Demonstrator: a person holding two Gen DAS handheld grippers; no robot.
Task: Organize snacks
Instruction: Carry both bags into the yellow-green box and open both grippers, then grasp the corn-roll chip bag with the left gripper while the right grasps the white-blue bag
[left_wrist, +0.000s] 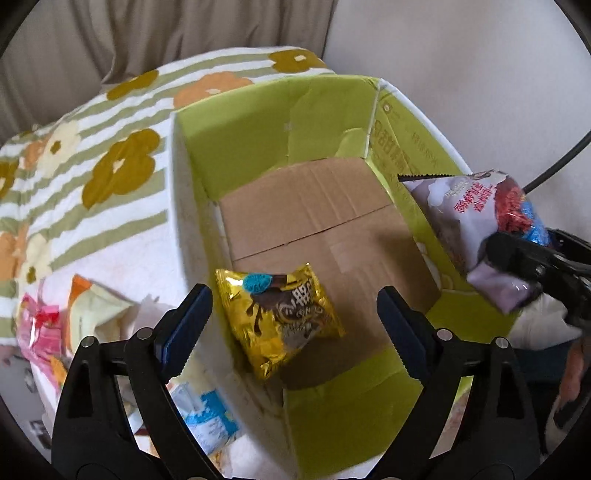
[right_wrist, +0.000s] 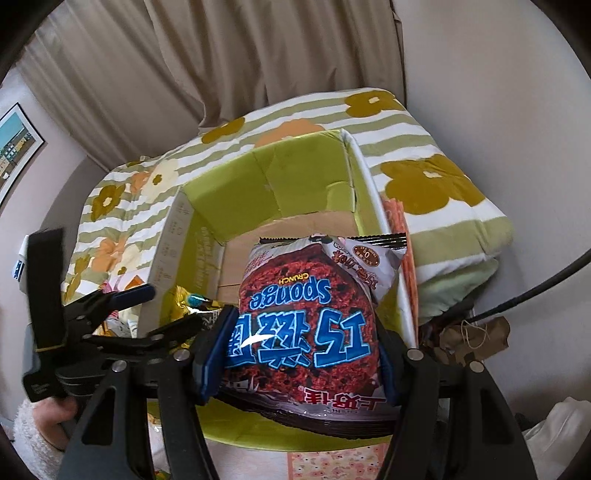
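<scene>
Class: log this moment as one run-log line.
left gripper: open over box | right gripper: holding Sponge Crunch packet | gold packet: in box

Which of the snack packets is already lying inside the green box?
The gold packet, lying on the box's cardboard floor. The purple-and-red Sponge Crunch packet is clamped in the right hand-held gripper; the others lie outside.

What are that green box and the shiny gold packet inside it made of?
The green open-topped box looks like corrugated cardboard: brown floor flaps, creases, matte green printed walls. The gold snack packet seems metallised plastic film, glossy and crinkled, with bright glints.
</scene>
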